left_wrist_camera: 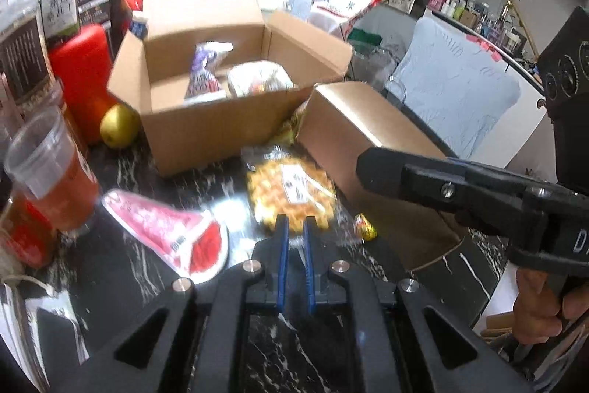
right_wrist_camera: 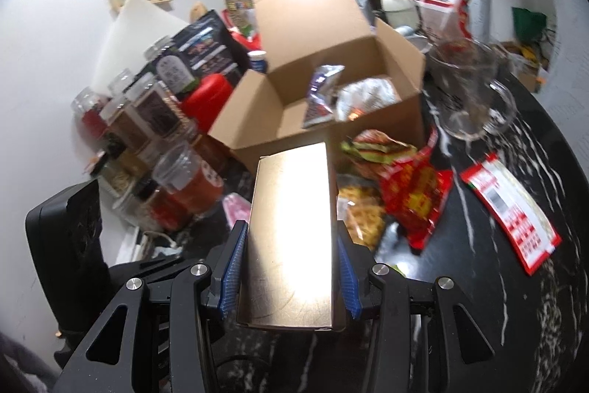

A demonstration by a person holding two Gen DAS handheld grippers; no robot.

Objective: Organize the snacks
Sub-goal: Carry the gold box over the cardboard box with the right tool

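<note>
An open cardboard box [left_wrist_camera: 206, 131] stands on the dark marble table, with a purple packet [left_wrist_camera: 206, 72] and a silvery packet [left_wrist_camera: 257, 80] inside. My right gripper [right_wrist_camera: 291, 234] is shut on a long golden carton [right_wrist_camera: 294, 227], held above the table and pointing towards the cardboard box [right_wrist_camera: 324, 35]. In the left wrist view that carton [left_wrist_camera: 353, 131] hangs to the right, one finger of the right gripper [left_wrist_camera: 383, 168] against its side. My left gripper [left_wrist_camera: 294, 234] is shut with nothing between its pads, just above a waffle packet [left_wrist_camera: 291, 190].
A red-and-white packet [left_wrist_camera: 176, 234], a pear [left_wrist_camera: 117, 131], a red canister [left_wrist_camera: 81, 69] and a cup of red drink [left_wrist_camera: 55, 172] crowd the left. A red snack bag [right_wrist_camera: 416, 194], a flat red-and-white packet [right_wrist_camera: 511, 212] and a glass jug [right_wrist_camera: 471, 91] lie right.
</note>
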